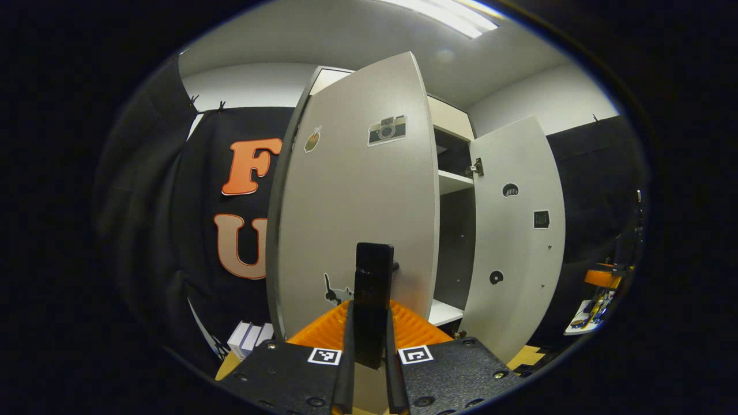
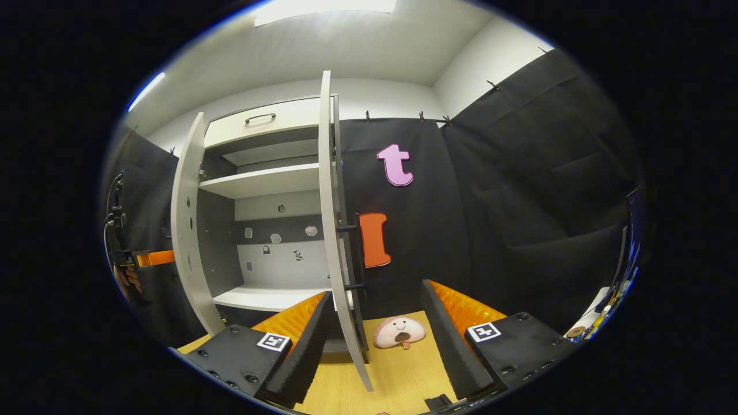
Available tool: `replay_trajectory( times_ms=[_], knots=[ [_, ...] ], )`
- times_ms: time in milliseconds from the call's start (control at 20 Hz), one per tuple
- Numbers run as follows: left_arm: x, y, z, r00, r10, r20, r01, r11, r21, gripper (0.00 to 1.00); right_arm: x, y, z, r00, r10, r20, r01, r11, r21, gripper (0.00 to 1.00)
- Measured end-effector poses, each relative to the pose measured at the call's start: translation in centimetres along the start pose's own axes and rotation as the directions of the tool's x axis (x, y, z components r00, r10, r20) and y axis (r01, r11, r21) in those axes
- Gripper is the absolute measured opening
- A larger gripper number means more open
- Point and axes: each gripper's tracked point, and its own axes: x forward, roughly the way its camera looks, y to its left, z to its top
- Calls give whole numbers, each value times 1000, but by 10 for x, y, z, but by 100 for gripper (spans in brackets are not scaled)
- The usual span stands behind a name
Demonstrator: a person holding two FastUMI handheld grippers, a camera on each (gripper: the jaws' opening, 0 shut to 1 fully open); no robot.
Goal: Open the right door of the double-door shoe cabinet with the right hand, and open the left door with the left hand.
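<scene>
Both doors of the shoe cabinet [image 2: 271, 190] stand swung out, so you are at the end of the pull. Your left gripper [image 1: 372, 346] is clamped on the left door's handle [image 1: 373, 288], holding that left door [image 1: 357, 190] wide. Your right gripper [image 2: 377, 340] has its fingers spread apart, straddling the right door's [image 2: 331, 230] edge, with its bar handle [image 2: 353, 253] free.

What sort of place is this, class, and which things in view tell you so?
Probably a staged recording booth, not a home: black cloth wall, a white shoe cabinet with both doors open, and a plush toy on the floor.
</scene>
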Motion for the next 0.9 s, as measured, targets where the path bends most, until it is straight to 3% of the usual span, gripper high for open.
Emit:
replay_trajectory(
  times_ms=[250,750,900],
  knots=[
    [-11,22,4,998,53,17,-54,997,51,19,-2,5,0,1000,-1,14,1,1000,-20,96],
    [-19,46,13,995,66,75,-73,992,99,20,-2,40,-14,1000,10,-16,-11,1000,-24,96],
    [-23,62,14,990,107,91,-116,988,106,19,-4,54,-17,1000,4,-10,-4,1000,-18,96]
  ],
)
